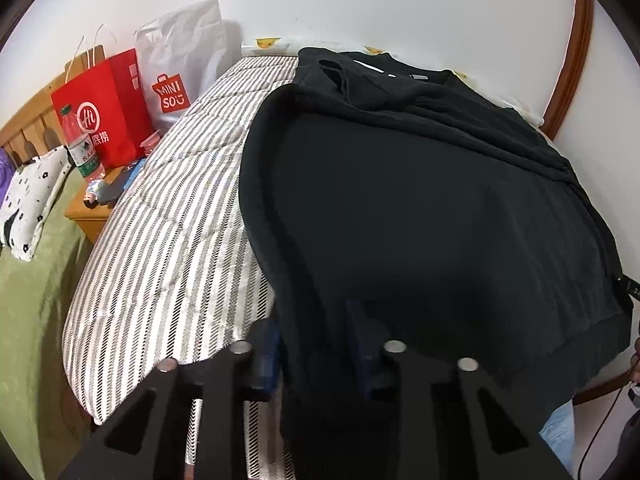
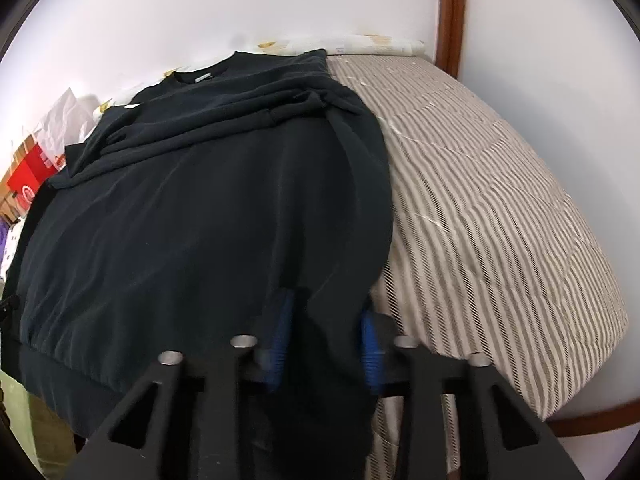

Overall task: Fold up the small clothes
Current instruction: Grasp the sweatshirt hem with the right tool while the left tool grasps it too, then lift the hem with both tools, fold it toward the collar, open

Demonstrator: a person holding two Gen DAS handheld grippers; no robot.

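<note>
A black sweatshirt (image 1: 420,208) lies flat on a striped mattress (image 1: 168,240), collar at the far end and sleeves folded across the chest. The hem hangs over the near edge. My left gripper (image 1: 318,350) is shut on the sweatshirt's near left hem corner, with dark cloth filling the gap between its blue pads. In the right wrist view the same sweatshirt (image 2: 200,208) fills the left half of the mattress (image 2: 500,220). My right gripper (image 2: 325,344) is shut on the near right hem corner, fabric bunched between its blue pads.
A wooden nightstand (image 1: 92,216) left of the mattress carries a red paper bag (image 1: 100,116), a white Miniso bag (image 1: 176,72) and a water bottle (image 1: 80,148). Green bedding (image 1: 32,320) and a spotted pillow (image 1: 28,204) lie further left. A white wall and brown wooden frame (image 2: 452,20) border the far side.
</note>
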